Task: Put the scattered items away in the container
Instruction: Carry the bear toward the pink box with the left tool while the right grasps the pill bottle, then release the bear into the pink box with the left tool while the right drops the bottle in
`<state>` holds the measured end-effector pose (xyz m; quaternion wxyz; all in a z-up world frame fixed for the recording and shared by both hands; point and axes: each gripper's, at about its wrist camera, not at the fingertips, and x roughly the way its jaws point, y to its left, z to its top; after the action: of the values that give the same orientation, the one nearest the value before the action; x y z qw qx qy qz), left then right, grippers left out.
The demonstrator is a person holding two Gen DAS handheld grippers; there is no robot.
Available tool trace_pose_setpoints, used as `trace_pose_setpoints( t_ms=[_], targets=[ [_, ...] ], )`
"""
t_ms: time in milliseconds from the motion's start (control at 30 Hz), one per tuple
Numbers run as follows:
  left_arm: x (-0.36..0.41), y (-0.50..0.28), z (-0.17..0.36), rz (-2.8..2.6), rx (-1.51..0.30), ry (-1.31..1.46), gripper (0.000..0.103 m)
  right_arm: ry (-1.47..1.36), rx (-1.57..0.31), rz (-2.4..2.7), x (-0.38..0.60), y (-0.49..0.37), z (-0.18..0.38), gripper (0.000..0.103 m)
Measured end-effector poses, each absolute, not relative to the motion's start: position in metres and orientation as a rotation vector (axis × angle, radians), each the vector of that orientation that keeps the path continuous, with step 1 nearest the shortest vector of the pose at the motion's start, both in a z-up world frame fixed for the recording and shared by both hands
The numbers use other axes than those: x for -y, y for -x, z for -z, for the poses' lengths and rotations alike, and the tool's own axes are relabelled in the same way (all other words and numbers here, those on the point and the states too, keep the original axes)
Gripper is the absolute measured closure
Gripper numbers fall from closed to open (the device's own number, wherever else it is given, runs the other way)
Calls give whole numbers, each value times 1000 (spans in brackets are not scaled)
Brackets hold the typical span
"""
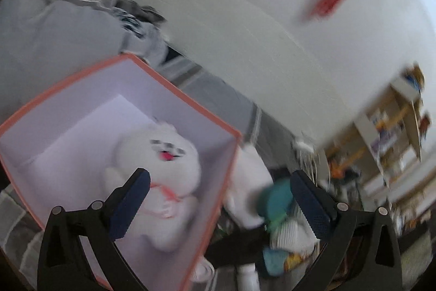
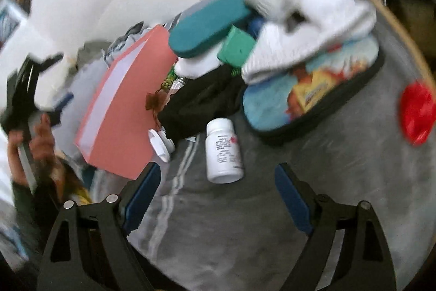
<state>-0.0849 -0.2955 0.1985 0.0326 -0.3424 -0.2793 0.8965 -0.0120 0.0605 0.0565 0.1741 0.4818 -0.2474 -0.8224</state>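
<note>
Container point(image 1: 188, 100), pink-rimmed, holds a white plush toy point(image 1: 160, 162). Left gripper point(image 1: 218, 198) hangs above it, jaws spread wide with nothing between them. Right gripper point(image 2: 215, 192) stands open over a white bottle point(image 2: 223, 152) lying on grey fabric point(image 2: 327, 154); contact, through blur, appears unmade.

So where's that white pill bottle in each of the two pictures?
Left wrist view: white pill bottle at the bottom edge, mostly cut off, right of the pink box.
Right wrist view: bottle lies centre frame on grey cloth.
Shared landmark: the pink box.
</note>
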Motion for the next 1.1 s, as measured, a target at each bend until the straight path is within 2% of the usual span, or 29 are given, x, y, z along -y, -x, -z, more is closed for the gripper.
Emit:
trace_pose_setpoints(
  t_ms=[67,133,233,400,467,500,567,700,867,933,1067,1100],
  targets=[
    [273,82,-200,-2760,740,1080,0,-1379,834,2295,-69,18,-45,17],
    [262,75,-203,-2765,667,1080,0,-1391,869,2297,-72,23,-39,18],
    [245,71,-207,-2778,579,1072,0,-1429,848,2282,-66,33,-31,29],
    [234,72,-206,-2761,541,1089,0,-1495,648,2266,-22,53,-17,32],
    [235,73,-206,-2758,540,1093,0,-1548,545,2272,-2,62,-7,42],
    [236,73,-206,-2761,532,1096,0,-1580,495,2271,7,65,-1,61],
    [239,72,-207,-2777,515,1099,0,-1603,447,2301,17,68,3,62],
    [260,66,-215,-2853,491,1098,0,-1511,537,2323,18,66,-22,62],
    [315,47,-226,-3048,557,1115,0,-1182,678,2361,37,54,-104,62],
    [344,38,-229,-3137,617,1124,0,-1016,647,2347,66,52,-146,62],
    [405,22,-230,-3093,927,1166,0,-842,466,2323,147,58,-203,62],
    [409,19,-230,-3086,930,1167,0,-835,419,2323,168,61,-205,53]
  ],
)
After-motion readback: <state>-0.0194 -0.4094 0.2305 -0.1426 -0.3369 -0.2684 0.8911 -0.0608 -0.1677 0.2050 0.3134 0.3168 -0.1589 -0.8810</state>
